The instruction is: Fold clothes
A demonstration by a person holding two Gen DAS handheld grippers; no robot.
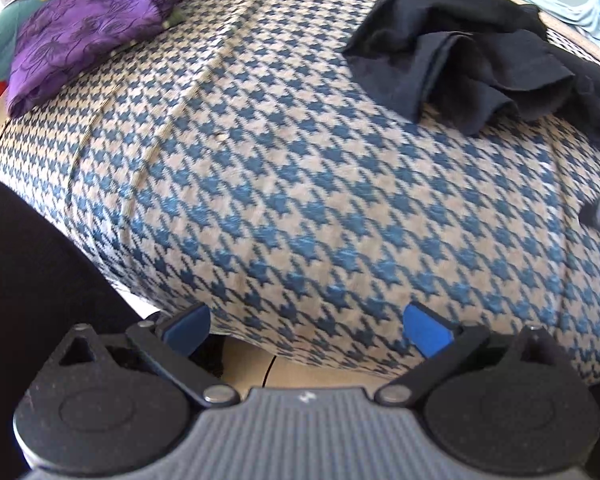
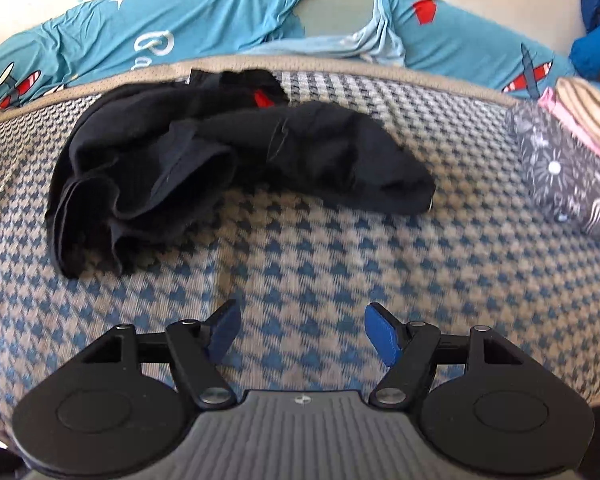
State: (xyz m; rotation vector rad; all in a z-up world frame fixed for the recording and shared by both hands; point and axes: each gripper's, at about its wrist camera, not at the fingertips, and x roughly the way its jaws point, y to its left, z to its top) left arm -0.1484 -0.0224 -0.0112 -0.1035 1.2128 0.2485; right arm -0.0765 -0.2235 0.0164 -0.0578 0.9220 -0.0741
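black garment point(image 2: 220, 168) lies crumpled on the houndstooth mat point(image 2: 340, 248), far side, its long axis running left-right across the right wrist view. right gripper point(image 2: 300, 334) has jaws apart w/ nothing btwn, garment ahead and a bit left of it. left gripper point(image 1: 306, 326) also gaping, empty; garment point(image 1: 472, 56) sits well ahead to its upper right. right hand looks nearer, so prob it reaches first for the near hem. purple cloth point(image 1: 84, 28) folded far left
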